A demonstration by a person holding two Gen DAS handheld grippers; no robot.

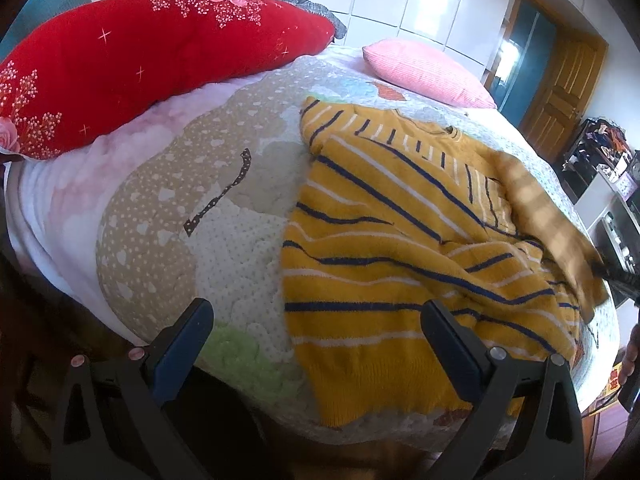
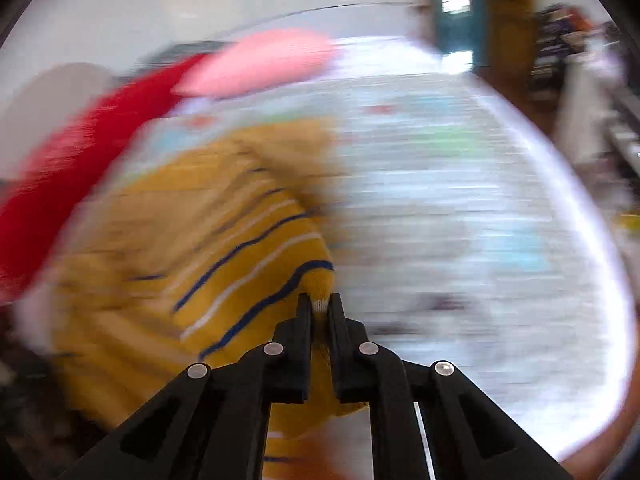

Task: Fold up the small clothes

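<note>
A small yellow sweater point(image 1: 400, 264) with navy and white stripes lies on the quilted bed cover point(image 1: 192, 208), its hem toward me. My left gripper point(image 1: 316, 320) hangs open just above the hem, one finger over the quilt, the other over the knit. At the right edge of the left wrist view a blurred sleeve point(image 1: 548, 216) is lifted by the dark tip of the right gripper point(image 1: 616, 276). In the right wrist view, which is smeared by motion, the right gripper point(image 2: 320, 304) is shut on a fold of the sweater point(image 2: 224, 248), white-edged cloth pinched between its jaws.
A big red floral pillow point(image 1: 152, 64) lies at the back left of the bed, a pink cushion point(image 1: 428, 72) at the back right. White wardrobe doors point(image 1: 420, 0) stand behind. A wooden door point(image 1: 564, 84) and cluttered shelves point(image 1: 608, 160) are to the right.
</note>
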